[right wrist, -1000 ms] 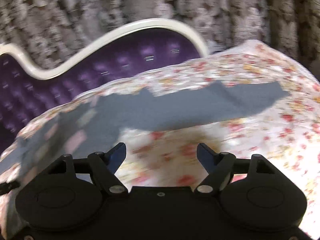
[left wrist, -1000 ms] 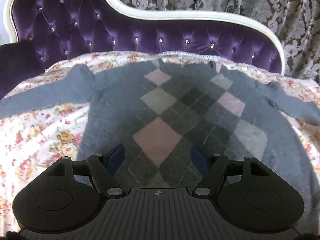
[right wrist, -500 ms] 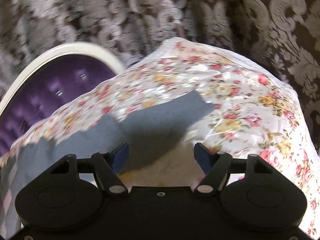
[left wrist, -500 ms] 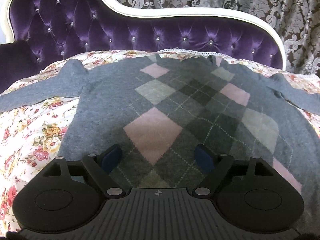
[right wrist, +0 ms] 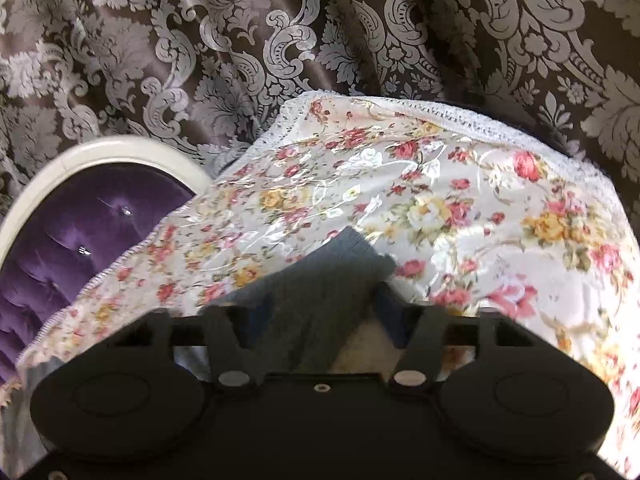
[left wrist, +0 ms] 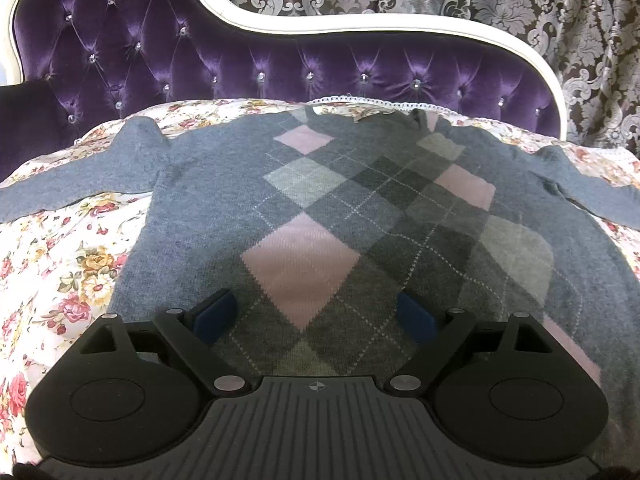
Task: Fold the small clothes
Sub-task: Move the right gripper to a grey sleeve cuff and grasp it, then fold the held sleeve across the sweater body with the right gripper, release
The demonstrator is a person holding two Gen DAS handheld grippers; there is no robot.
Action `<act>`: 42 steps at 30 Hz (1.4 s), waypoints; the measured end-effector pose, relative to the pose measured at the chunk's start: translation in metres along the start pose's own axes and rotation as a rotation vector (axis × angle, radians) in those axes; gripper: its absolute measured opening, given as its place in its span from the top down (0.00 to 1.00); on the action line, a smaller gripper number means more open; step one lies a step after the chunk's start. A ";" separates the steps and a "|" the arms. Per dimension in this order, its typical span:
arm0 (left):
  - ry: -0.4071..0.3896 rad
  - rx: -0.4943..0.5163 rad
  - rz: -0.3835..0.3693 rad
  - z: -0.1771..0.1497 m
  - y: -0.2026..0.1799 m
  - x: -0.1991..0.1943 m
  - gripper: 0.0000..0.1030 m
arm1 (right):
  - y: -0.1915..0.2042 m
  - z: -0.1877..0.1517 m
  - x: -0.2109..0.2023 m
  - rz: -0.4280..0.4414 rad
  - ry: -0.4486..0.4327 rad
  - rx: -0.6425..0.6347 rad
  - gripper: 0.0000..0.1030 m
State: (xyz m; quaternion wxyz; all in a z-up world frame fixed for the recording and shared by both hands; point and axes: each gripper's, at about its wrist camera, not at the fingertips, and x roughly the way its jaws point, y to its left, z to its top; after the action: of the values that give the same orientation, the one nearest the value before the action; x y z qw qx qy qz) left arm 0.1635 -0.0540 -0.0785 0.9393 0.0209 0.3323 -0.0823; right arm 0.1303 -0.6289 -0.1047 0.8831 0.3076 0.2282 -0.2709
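Floral cloth (left wrist: 60,272) with a lace edge, spread over a purple tufted sofa (left wrist: 280,60) framed in white, patterned curtain (right wrist: 360,32) behind. Grey sweater (left wrist: 360,216) with pink and grey diamonds laid flat on the cloth, front up, both sleeves stretched out sideways, neck toward the sofa back. Left gripper (left wrist: 316,318) low over the sweater's hem, jaws spread wide with nothing between them, blue pads (left wrist: 214,314) either side of the large pink diamond. Right gripper (right wrist: 320,316) at the end of the sleeve (right wrist: 320,280) near the cloth's far corner, jaws spread on either side of the cuff, not yet pinching it.
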 end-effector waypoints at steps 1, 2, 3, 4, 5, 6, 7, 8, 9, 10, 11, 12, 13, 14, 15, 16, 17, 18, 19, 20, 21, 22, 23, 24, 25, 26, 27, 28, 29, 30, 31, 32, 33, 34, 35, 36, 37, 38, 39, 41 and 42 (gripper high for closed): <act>0.000 0.000 0.000 0.000 0.000 0.000 0.13 | -0.001 0.001 0.002 0.010 0.014 -0.007 0.89; 0.000 0.000 0.000 0.000 0.000 0.000 0.13 | -0.004 0.003 0.003 0.034 0.031 0.009 0.89; 0.000 -0.001 0.000 0.000 0.000 0.000 0.13 | -0.005 0.004 0.001 0.044 0.034 0.029 0.89; 0.000 -0.001 0.000 0.000 0.000 0.000 0.13 | -0.005 0.005 -0.003 0.050 0.035 0.039 0.89; 0.000 -0.001 -0.001 0.000 0.000 0.000 0.13 | -0.004 0.007 -0.008 0.057 0.032 0.032 0.89; -0.001 -0.002 -0.001 0.000 0.000 0.000 0.13 | 0.000 0.010 -0.015 0.064 0.025 0.008 0.89; -0.001 -0.002 -0.001 0.000 0.000 0.000 0.13 | 0.005 0.013 -0.022 0.064 0.018 -0.019 0.89; -0.002 -0.003 -0.002 0.000 -0.001 0.000 0.13 | 0.011 0.018 -0.031 0.065 0.008 -0.048 0.89; -0.002 -0.003 -0.002 0.000 -0.001 0.000 0.13 | 0.016 0.022 -0.038 0.072 0.000 -0.063 0.89; -0.002 -0.003 -0.002 0.000 -0.001 0.000 0.13 | 0.022 0.028 -0.047 0.087 -0.011 -0.071 0.89; -0.002 -0.004 -0.003 0.000 -0.001 0.000 0.13 | 0.029 0.035 -0.056 0.103 -0.024 -0.077 0.89; -0.002 -0.005 -0.004 0.000 -0.001 0.000 0.13 | 0.038 0.040 -0.064 0.117 -0.036 -0.088 0.89; -0.002 -0.006 -0.005 0.000 0.000 0.000 0.13 | 0.050 0.046 -0.073 0.128 -0.048 -0.109 0.89; -0.003 -0.007 -0.006 0.000 0.000 0.000 0.13 | 0.060 0.051 -0.080 0.137 -0.057 -0.128 0.89; -0.003 -0.007 -0.007 0.000 0.000 0.000 0.13 | 0.073 0.055 -0.087 0.152 -0.067 -0.151 0.89; -0.003 -0.007 -0.007 0.000 -0.001 0.000 0.13 | 0.087 0.059 -0.093 0.167 -0.077 -0.174 0.89; -0.003 -0.008 -0.007 0.000 0.000 0.000 0.13 | 0.103 0.061 -0.100 0.185 -0.085 -0.198 0.89; -0.003 -0.008 -0.007 0.000 0.000 0.000 0.13 | 0.118 0.063 -0.106 0.201 -0.089 -0.220 0.89; -0.003 -0.010 -0.008 0.000 0.000 0.000 0.13 | 0.134 0.064 -0.111 0.221 -0.092 -0.240 0.89; -0.003 -0.012 -0.010 0.000 0.000 0.000 0.13 | 0.154 0.063 -0.115 0.246 -0.092 -0.267 0.89; -0.002 -0.013 -0.011 0.000 0.000 -0.001 0.13 | 0.171 0.062 -0.119 0.266 -0.092 -0.291 0.89; -0.001 -0.014 -0.012 0.001 0.000 -0.001 0.13 | 0.193 0.058 -0.122 0.289 -0.090 -0.324 0.89; 0.002 -0.014 -0.013 0.001 0.000 -0.001 0.13 | 0.212 0.054 -0.125 0.310 -0.087 -0.353 0.89; 0.009 -0.012 -0.014 0.003 0.000 -0.001 0.13 | 0.232 0.049 -0.127 0.330 -0.082 -0.382 0.89; 0.018 -0.011 -0.017 0.004 0.001 -0.001 0.14 | 0.252 0.042 -0.128 0.353 -0.076 -0.412 0.89; 0.031 -0.015 -0.024 0.007 0.002 -0.003 0.14 | 0.274 0.033 -0.130 0.379 -0.069 -0.440 0.89; 0.042 -0.026 -0.033 0.009 0.005 -0.005 0.15 | 0.293 0.024 -0.132 0.411 -0.061 -0.460 0.89; 0.052 -0.040 -0.043 0.010 0.008 -0.008 0.15 | 0.312 0.014 -0.133 0.447 -0.050 -0.476 0.89; 0.061 -0.059 -0.057 0.011 0.014 -0.012 0.15 | 0.332 0.003 -0.134 0.484 -0.036 -0.495 0.89; 0.063 -0.078 -0.063 0.011 0.020 -0.016 0.15 | 0.351 -0.011 -0.135 0.518 -0.023 -0.520 0.89; 0.061 -0.094 -0.063 0.010 0.026 -0.021 0.15 | 0.368 -0.025 -0.136 0.548 -0.012 -0.549 0.89; 0.058 -0.105 -0.059 0.010 0.031 -0.025 0.15 | 0.388 -0.042 -0.136 0.580 0.001 -0.583 0.89; 0.053 -0.114 -0.054 0.010 0.038 -0.030 0.15 | 0.404 -0.058 -0.135 0.607 0.018 -0.608 0.89; 0.051 -0.118 -0.050 0.009 0.044 -0.034 0.15 | 0.418 -0.073 -0.133 0.634 0.041 -0.626 0.89; 0.052 -0.117 -0.042 0.009 0.050 -0.037 0.15 | 0.432 -0.091 -0.129 0.662 0.074 -0.641 0.89; 0.054 -0.116 -0.035 0.009 0.056 -0.040 0.15 | 0.444 -0.106 -0.124 0.682 0.101 -0.653 0.89; 0.056 -0.115 -0.029 0.009 0.062 -0.041 0.15 | 0.457 -0.126 -0.118 0.701 0.130 -0.675 0.89; 0.056 -0.116 -0.021 0.008 0.068 -0.044 0.15 | 0.466 -0.142 -0.115 0.712 0.149 -0.696 0.89; 0.059 -0.118 -0.012 0.007 0.075 -0.045 0.15 | 0.475 -0.159 -0.109 0.722 0.171 -0.718 0.89; 0.068 -0.129 0.002 0.005 0.087 -0.047 0.15 | 0.489 -0.195 -0.100 0.737 0.220 -0.761 0.89; 0.072 -0.135 0.006 0.004 0.092 -0.047 0.15 | 0.493 -0.210 -0.096 0.738 0.237 -0.780 0.89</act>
State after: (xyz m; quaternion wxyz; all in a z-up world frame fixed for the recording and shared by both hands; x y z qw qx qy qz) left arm 0.1448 0.0427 -0.0474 0.9263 -0.0385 0.3707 -0.0560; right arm 0.3139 -0.1290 0.0083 0.9362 0.0456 0.2866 0.1982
